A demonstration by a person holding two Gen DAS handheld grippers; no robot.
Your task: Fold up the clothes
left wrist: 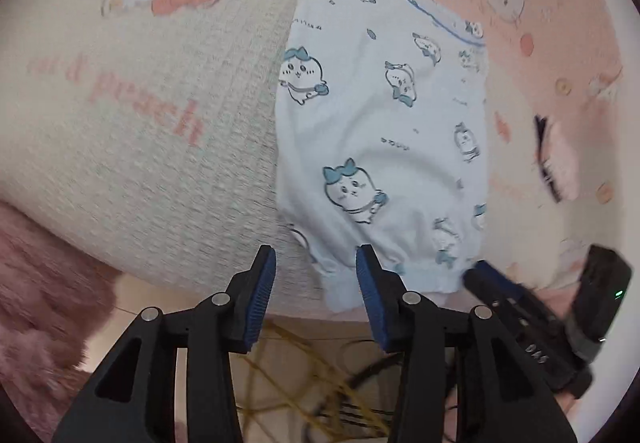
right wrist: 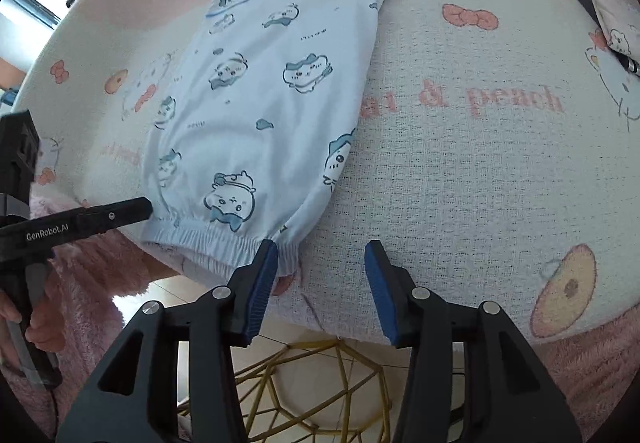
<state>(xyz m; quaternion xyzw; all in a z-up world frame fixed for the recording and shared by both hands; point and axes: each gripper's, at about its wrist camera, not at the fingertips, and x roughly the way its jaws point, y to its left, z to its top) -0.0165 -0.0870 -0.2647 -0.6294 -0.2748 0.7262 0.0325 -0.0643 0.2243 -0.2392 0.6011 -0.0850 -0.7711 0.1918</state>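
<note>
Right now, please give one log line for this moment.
step: fold | pants: flat on blanket | left gripper: open at waistband | right gripper: open at waistband

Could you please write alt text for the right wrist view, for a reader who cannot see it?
A light blue garment printed with cartoon animals lies folded on a pink and cream blanket, its elastic hem nearest the camera. The right gripper stands open at the hem's right corner, gripping nothing, while the left gripper reaches toward the hem's left end.
</note>
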